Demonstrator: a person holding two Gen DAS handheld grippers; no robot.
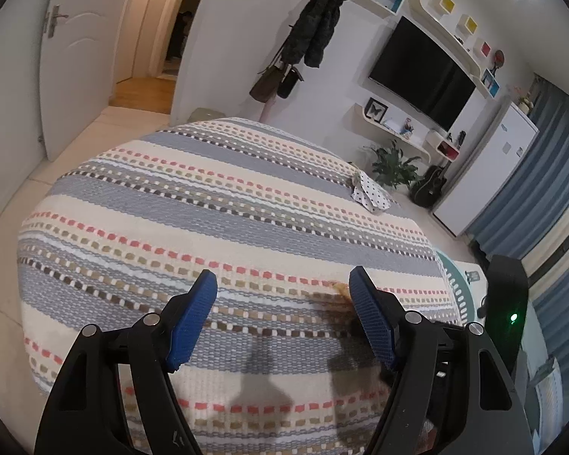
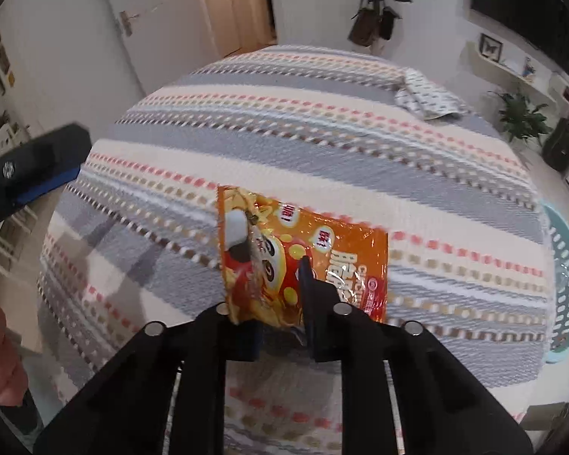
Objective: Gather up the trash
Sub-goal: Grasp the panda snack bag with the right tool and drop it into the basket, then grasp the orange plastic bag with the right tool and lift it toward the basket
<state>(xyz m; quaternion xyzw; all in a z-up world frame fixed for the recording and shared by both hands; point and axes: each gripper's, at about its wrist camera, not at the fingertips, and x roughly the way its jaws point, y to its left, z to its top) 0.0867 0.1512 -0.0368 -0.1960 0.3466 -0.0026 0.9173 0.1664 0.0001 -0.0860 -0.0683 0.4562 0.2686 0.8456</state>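
My right gripper (image 2: 284,295) is shut on an orange snack wrapper (image 2: 322,250) with a cartoon panda on it and holds it above the striped bedspread (image 2: 360,144). A corner of the wrapper (image 1: 341,289) peeks out beside the right finger in the left wrist view. My left gripper (image 1: 282,284) is open and empty over the bedspread (image 1: 208,208); it also shows at the left edge of the right wrist view (image 2: 38,167). A teal perforated basket (image 2: 565,265) stands by the bed's right side, also visible in the left wrist view (image 1: 461,288).
A folded spotted cloth (image 1: 370,191) lies at the bed's far right corner, also in the right wrist view (image 2: 425,96). Beyond the bed are a white door (image 1: 76,57), a coat rack with jacket (image 1: 318,26), a wall TV (image 1: 425,72), a plant (image 1: 392,165) and a guitar (image 1: 430,185).
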